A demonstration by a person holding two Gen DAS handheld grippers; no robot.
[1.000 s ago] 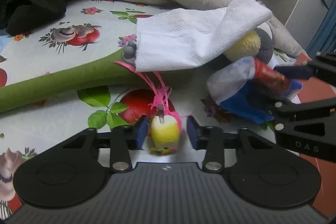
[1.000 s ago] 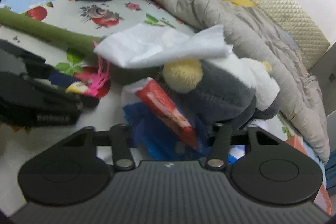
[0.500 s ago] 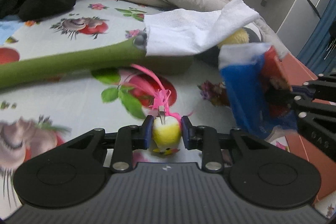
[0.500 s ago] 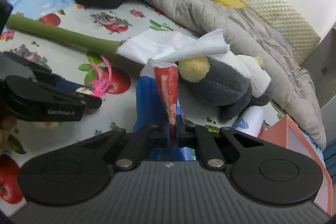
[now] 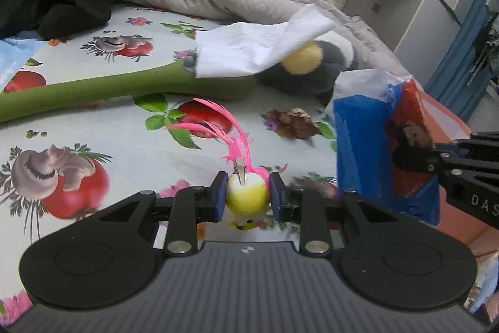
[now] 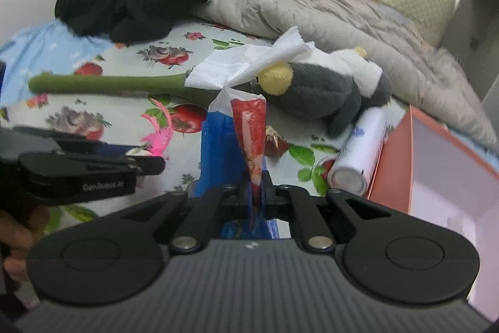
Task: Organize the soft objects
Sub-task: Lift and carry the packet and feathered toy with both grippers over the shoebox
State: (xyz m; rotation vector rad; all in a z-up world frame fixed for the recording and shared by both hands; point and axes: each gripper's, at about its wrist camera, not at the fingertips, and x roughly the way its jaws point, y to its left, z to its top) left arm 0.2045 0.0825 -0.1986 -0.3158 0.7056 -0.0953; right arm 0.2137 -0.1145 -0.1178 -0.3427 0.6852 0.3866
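Between your left gripper's (image 5: 246, 198) blue pads sits the bird (image 5: 247, 198): a small yellow ball with pink tail feathers fanning up and away from you, its face turned down toward the camera. Your right gripper (image 6: 257, 189) pinches the bag (image 6: 232, 133), a crinkly blue, red and white plastic one, by its lower edge, so it stands upright ahead of the fingers, tapering to a white top. Beyond the bag lies the green plush (image 6: 103, 83), long and thin, stretched leftward on the sheet. Ahead and right of the bag the grey plush (image 6: 324, 95) lies on its side, yellow patch showing, with a white tissue (image 6: 246, 64) draped over both.
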